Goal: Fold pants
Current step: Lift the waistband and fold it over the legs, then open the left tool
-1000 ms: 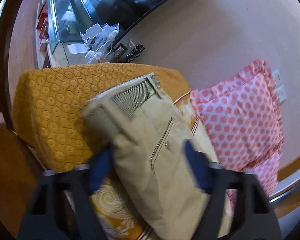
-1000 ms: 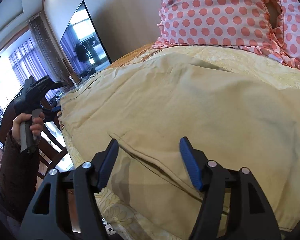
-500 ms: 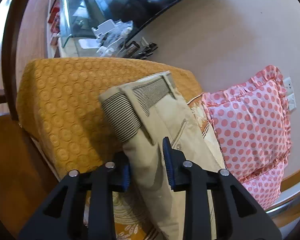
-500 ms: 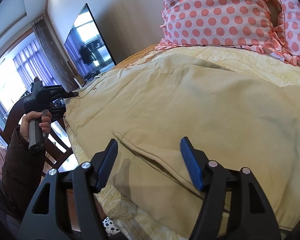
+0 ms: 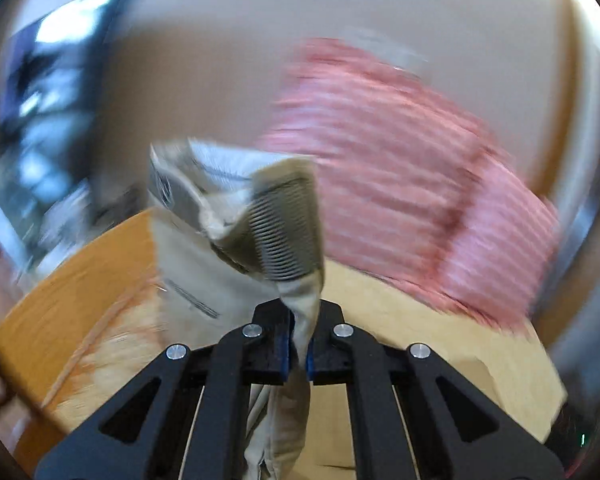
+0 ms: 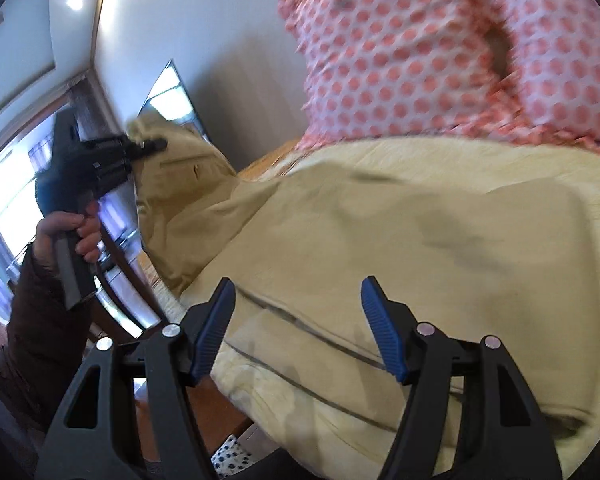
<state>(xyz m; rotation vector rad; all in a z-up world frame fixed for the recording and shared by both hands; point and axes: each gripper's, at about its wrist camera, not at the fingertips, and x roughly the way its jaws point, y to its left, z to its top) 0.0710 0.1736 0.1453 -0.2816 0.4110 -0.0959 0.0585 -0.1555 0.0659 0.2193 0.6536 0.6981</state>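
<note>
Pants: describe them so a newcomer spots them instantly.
On the bed, in front of the pink polka-dot pillows, lie the khaki pants. The left gripper pinches their ribbed waistband end; unlike the paler yellow patterned bedspread, they're plain with seams.

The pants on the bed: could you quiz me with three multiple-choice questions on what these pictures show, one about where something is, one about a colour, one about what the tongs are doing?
1. Where is the pillow?
A. at the far edge of the bed, beyond the pants
B. on the floor
C. held in the tongs

2. What colour are the pillow's dots?
A. green
B. coral pink
C. black

3. What are the left tongs doing?
A. hanging open over the fabric
B. holding the pillow
C. shut on the pants, near the waistband

Answers: 1 A, the right view shows it standing past the spread khaki cloth. 2 B, pink dots on white show clearly in the right view. 3 C, the fabric is pinched between the blue pads, while the right tongs are open above the cloth.
</note>
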